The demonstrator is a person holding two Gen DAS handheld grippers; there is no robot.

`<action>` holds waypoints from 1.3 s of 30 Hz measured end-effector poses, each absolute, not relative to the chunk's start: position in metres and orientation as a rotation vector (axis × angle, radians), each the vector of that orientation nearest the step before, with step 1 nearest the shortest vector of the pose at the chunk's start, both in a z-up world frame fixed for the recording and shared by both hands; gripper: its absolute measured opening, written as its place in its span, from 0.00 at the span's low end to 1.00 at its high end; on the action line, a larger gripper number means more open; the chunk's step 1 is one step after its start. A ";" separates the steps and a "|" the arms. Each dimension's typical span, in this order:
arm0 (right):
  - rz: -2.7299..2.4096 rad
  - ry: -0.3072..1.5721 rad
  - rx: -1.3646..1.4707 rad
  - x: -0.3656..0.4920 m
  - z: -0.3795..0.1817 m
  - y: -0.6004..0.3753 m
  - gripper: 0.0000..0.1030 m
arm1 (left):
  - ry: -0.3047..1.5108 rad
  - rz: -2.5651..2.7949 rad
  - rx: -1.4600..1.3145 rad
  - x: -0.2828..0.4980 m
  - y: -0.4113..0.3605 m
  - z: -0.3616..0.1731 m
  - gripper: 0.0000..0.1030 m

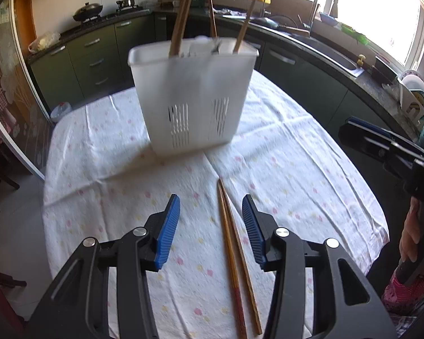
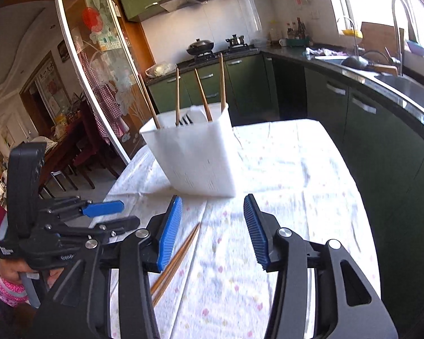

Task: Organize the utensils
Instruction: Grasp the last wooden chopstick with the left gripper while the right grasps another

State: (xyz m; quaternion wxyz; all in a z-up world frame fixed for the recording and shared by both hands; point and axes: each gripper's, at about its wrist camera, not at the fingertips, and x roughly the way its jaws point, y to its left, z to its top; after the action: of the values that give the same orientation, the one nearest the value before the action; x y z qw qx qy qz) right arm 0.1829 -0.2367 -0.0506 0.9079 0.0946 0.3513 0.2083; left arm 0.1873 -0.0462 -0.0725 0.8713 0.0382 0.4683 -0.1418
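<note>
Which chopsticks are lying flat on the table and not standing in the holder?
The pair of chopsticks on the tablecloth, between the open left gripper fingers. The others stand in the white holder.

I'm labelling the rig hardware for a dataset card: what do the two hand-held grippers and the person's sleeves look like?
Both the left hand-held gripper and the right hand-held gripper have black frames with silver round bolts and blue ribbed finger pads. The left one carries small white lettering. The sleeve is pink with white dots.

Dark green cabinets (image 2: 240,84) line the kitchen walls (bright window (image 1: 381,8) above the sink (image 2: 410,87)), tiled floor (image 1: 14,226) below.
</note>
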 end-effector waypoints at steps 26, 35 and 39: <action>0.413 0.793 0.282 0.146 -0.073 -0.265 0.50 | 1.191 -0.202 0.093 0.213 -0.057 -0.147 0.11; 0.463 0.947 0.105 0.165 -0.108 -0.188 0.51 | 1.204 -0.158 -0.034 0.203 -0.002 -0.147 0.08; 0.483 1.012 -0.019 0.172 -0.133 -0.134 0.51 | 1.203 -0.180 -0.062 0.196 0.007 -0.146 0.08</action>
State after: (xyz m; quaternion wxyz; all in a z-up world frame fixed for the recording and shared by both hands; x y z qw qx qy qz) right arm 0.1716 -0.1344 -0.1326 0.8470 -0.0092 0.4797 0.2289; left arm 0.1962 0.0070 -0.1457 0.8202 -0.0292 0.5650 -0.0845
